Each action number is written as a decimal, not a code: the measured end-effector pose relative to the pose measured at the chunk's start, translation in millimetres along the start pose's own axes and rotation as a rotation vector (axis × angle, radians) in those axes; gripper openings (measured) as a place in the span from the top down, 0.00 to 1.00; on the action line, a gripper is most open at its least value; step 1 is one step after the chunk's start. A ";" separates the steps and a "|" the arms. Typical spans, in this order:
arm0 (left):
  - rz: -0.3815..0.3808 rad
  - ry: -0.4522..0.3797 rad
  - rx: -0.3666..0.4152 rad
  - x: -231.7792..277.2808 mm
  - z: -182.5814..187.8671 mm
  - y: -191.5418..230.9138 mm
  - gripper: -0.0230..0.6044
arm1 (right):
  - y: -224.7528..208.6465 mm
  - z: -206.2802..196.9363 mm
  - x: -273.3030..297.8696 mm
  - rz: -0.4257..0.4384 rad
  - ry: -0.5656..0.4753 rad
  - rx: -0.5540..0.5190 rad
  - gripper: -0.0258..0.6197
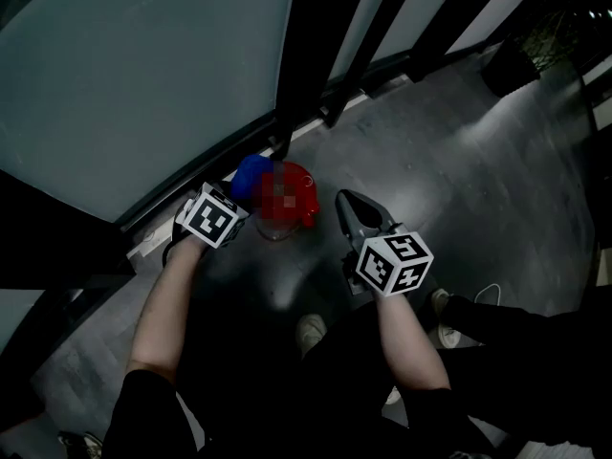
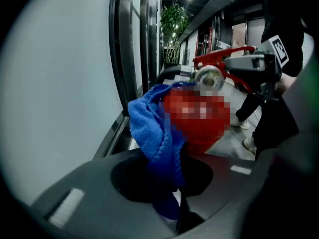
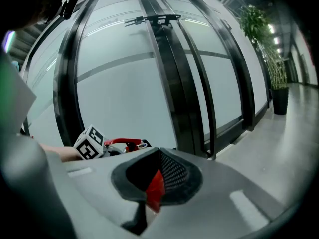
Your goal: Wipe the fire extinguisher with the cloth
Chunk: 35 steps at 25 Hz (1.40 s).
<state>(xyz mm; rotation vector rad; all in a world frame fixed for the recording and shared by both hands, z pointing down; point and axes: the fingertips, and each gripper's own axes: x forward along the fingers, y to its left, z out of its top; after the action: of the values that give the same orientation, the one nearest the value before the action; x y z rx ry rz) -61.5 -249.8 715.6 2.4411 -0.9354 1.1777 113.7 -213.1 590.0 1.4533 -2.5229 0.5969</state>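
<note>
The main risk, as I judge it, is the fire extinguisher (image 1: 298, 197) tipping. It stands upright and free on the grey floor (image 1: 459, 151), just beside the foot of the glass wall (image 1: 143, 65), and nothing steadies it while it is rubbed from one side. The right gripper (image 3: 154, 193) hangs at about 4 o'clock of the extinguisher in the head view, near it but apart. Its fingers are pressed together on no task object; a red sliver shows in their seam, and I cannot tell whether it belongs to the gripper or is held. A hard sideways stroke from the left could therefore rock the cylinder toward the right gripper. A second risk is the blue cloth (image 2: 152, 128) slipping. The left gripper (image 2: 172, 203) pinches only its lower end, with most of it bunched loose above, so drag on the cylinder could pull it free. It could also catch on the pressure gauge (image 2: 208, 77) or the red handle (image 2: 219, 56). The cloth rises from the closed left fingers toward 12 o'clock and lies against the extinguisher's left shoulder. The red body sits at about 1 o'clock of those fingers, touching the cloth but not the fingers themselves.
</note>
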 end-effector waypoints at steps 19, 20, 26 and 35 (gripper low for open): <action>-0.024 0.062 -0.068 98.3 -88.7 -17.4 0.84 | -1.3 -26.7 15.4 0.021 0.086 0.092 0.96; -0.023 0.066 -0.075 104.0 -93.5 -17.8 0.84 | 0.4 -28.6 15.3 0.025 0.094 0.101 0.95; -0.025 0.099 -0.126 140.3 -124.5 -18.9 0.84 | 8.2 -37.2 7.8 0.041 0.110 0.120 0.96; -0.046 0.194 -0.196 184.7 -172.9 -34.6 0.84 | 8.4 -50.8 0.1 0.022 0.153 0.113 0.96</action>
<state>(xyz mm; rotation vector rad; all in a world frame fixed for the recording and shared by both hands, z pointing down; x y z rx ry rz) -57.2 -218.5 969.1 2.1407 -0.8871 1.2194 103.9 -188.1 633.9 1.3596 -2.4254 0.8335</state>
